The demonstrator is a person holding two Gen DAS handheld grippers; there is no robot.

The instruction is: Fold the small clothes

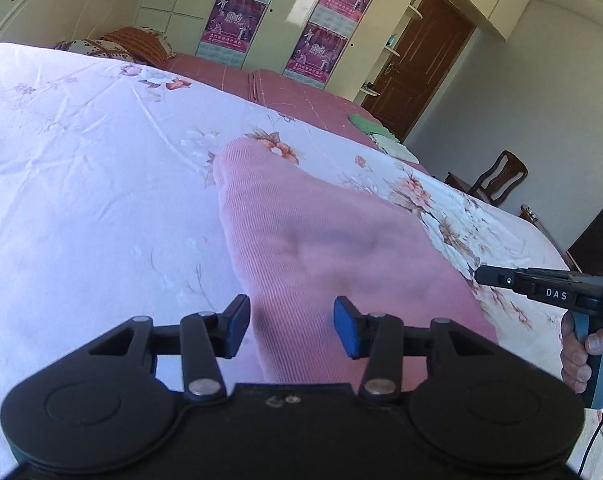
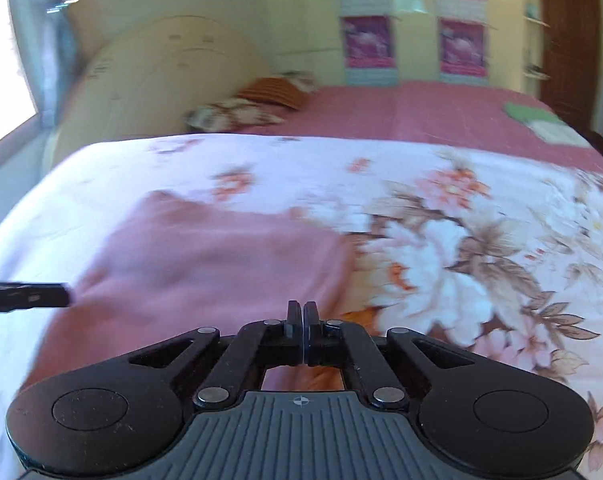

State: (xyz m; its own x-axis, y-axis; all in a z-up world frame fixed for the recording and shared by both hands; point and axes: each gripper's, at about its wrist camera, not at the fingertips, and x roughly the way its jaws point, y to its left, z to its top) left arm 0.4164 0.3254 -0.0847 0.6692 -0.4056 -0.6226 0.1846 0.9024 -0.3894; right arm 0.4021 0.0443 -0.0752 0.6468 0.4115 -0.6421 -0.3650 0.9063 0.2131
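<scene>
Left tool [image 1: 291,326] gapes empty over the pink cloth [image 1: 321,248] at centre frame on the bed [image 1: 81,160]; right tool [image 2: 302,330] is pinched closed, seemingly empty. Soft, light knit; pinch an edge.

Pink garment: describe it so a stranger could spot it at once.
On the bed's floral quilt lies the pink garment, directly ahead of the open left gripper. It is plain ribbed knit, unlike the flowered quilt beneath it.

Ribbed pink knit garment [image 1: 321,248] lies on a smooth, matt floral cotton bedspread [image 1: 81,168].
</scene>
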